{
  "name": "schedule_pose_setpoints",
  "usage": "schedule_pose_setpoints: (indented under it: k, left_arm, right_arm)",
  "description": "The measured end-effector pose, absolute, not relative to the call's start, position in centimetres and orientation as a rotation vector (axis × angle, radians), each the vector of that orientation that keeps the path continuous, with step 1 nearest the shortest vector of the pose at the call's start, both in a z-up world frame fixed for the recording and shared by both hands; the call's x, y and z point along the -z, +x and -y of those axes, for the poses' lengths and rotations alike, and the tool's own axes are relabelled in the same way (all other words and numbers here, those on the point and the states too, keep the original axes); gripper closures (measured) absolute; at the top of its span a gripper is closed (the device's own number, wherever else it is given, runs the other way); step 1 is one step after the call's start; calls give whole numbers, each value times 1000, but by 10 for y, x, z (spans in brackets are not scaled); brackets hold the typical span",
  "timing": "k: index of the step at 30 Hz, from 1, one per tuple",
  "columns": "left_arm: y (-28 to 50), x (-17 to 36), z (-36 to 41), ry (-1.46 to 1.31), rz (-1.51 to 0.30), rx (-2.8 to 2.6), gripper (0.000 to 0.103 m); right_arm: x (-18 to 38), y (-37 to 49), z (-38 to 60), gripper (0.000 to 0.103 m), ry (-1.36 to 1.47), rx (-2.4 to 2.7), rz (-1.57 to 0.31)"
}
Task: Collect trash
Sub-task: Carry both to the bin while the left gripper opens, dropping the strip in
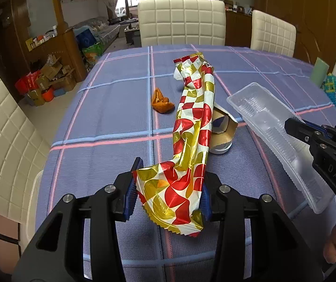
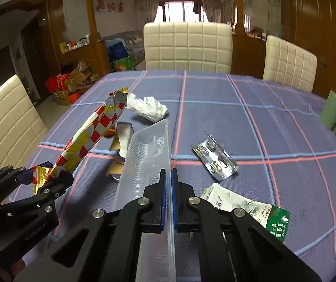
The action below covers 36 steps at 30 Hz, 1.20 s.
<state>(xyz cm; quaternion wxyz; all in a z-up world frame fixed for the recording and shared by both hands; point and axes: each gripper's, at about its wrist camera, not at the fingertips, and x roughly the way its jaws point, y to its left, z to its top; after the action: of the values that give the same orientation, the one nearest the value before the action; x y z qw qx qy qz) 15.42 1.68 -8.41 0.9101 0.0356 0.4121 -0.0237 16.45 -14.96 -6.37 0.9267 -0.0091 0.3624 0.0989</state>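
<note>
A long red, gold and white foil wrapper point(image 1: 195, 108) hangs lifted off the blue checked tablecloth point(image 1: 111, 122). My left gripper point(image 1: 172, 171) is shut on its near end, and the pads press it from both sides. From the right wrist view the wrapper point(image 2: 90, 131) slants up from the left gripper point(image 2: 43, 174). A clear plastic tray point(image 2: 144, 155) is held tilted above the table, my right gripper point(image 2: 168, 176) shut on its thin rim. The left wrist view shows the tray point(image 1: 262, 108) and the right gripper point(image 1: 292, 123) at the right.
Still lying on the cloth are an orange scrap point(image 1: 162, 101), a torn paper cup point(image 1: 222, 131), a crumpled white tissue point(image 2: 148, 108), a silver blister pack point(image 2: 215, 159) and a green-and-white packet point(image 2: 245, 209). Cream chairs point(image 2: 187, 44) ring the table. A green cylinder point(image 2: 332, 108) stands far right.
</note>
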Motion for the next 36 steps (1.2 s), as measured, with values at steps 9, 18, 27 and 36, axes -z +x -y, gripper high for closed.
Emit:
schedule_pose_setpoints:
  k: [9, 18, 27, 36]
  left_arm:
    - [133, 66, -41, 36, -814, 22, 59]
    - [110, 57, -80, 3, -785, -43, 59]
    - [88, 51, -131, -19, -754, -155, 59]
    - [70, 55, -178, -40, -746, -256, 59]
  right_arm:
    - [45, 151, 126, 99, -38, -245, -714]
    - [32, 145, 80, 99, -88, -327, -689]
    - [29, 141, 23, 99, -156, -426, -675]
    - [29, 138, -30, 99, -223, -519, -656]
